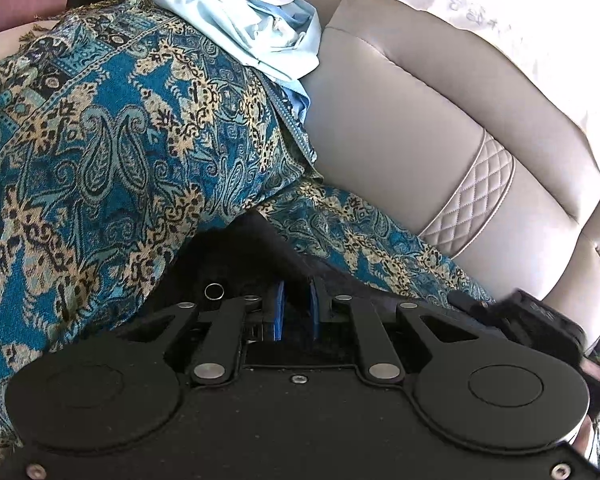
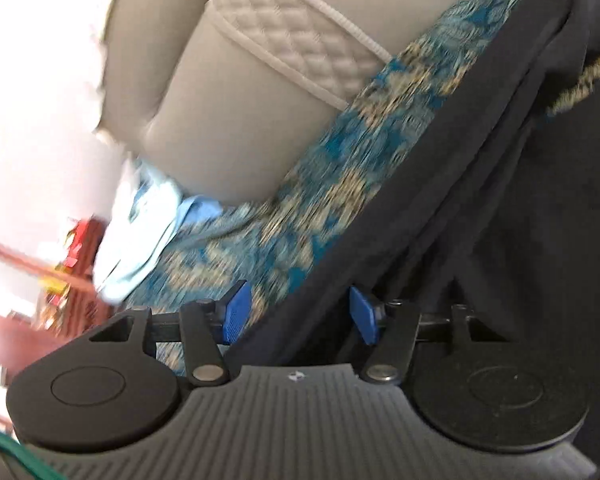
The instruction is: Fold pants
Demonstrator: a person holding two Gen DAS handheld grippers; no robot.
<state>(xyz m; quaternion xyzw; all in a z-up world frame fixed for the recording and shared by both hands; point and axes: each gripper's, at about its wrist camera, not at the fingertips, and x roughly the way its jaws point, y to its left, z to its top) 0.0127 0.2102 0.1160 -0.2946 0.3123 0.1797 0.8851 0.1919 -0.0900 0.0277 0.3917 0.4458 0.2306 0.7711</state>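
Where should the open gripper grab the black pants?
Best guess: the folded edge of the black pants, the long dark band lying over the blue patterned blanket. The right hand-held gripper is open, and that edge already runs between its blue pads. Come straight forward along the fingers, then shut on the doubled cloth.

Black pants (image 2: 520, 200), blue-cream paisley throw (image 1: 100, 140) (beige sofa (image 1: 400, 120)).

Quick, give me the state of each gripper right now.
Left gripper: jaws shut on the black pants.
Right gripper: jaws open, with an edge of the black pants between them, not clamped.
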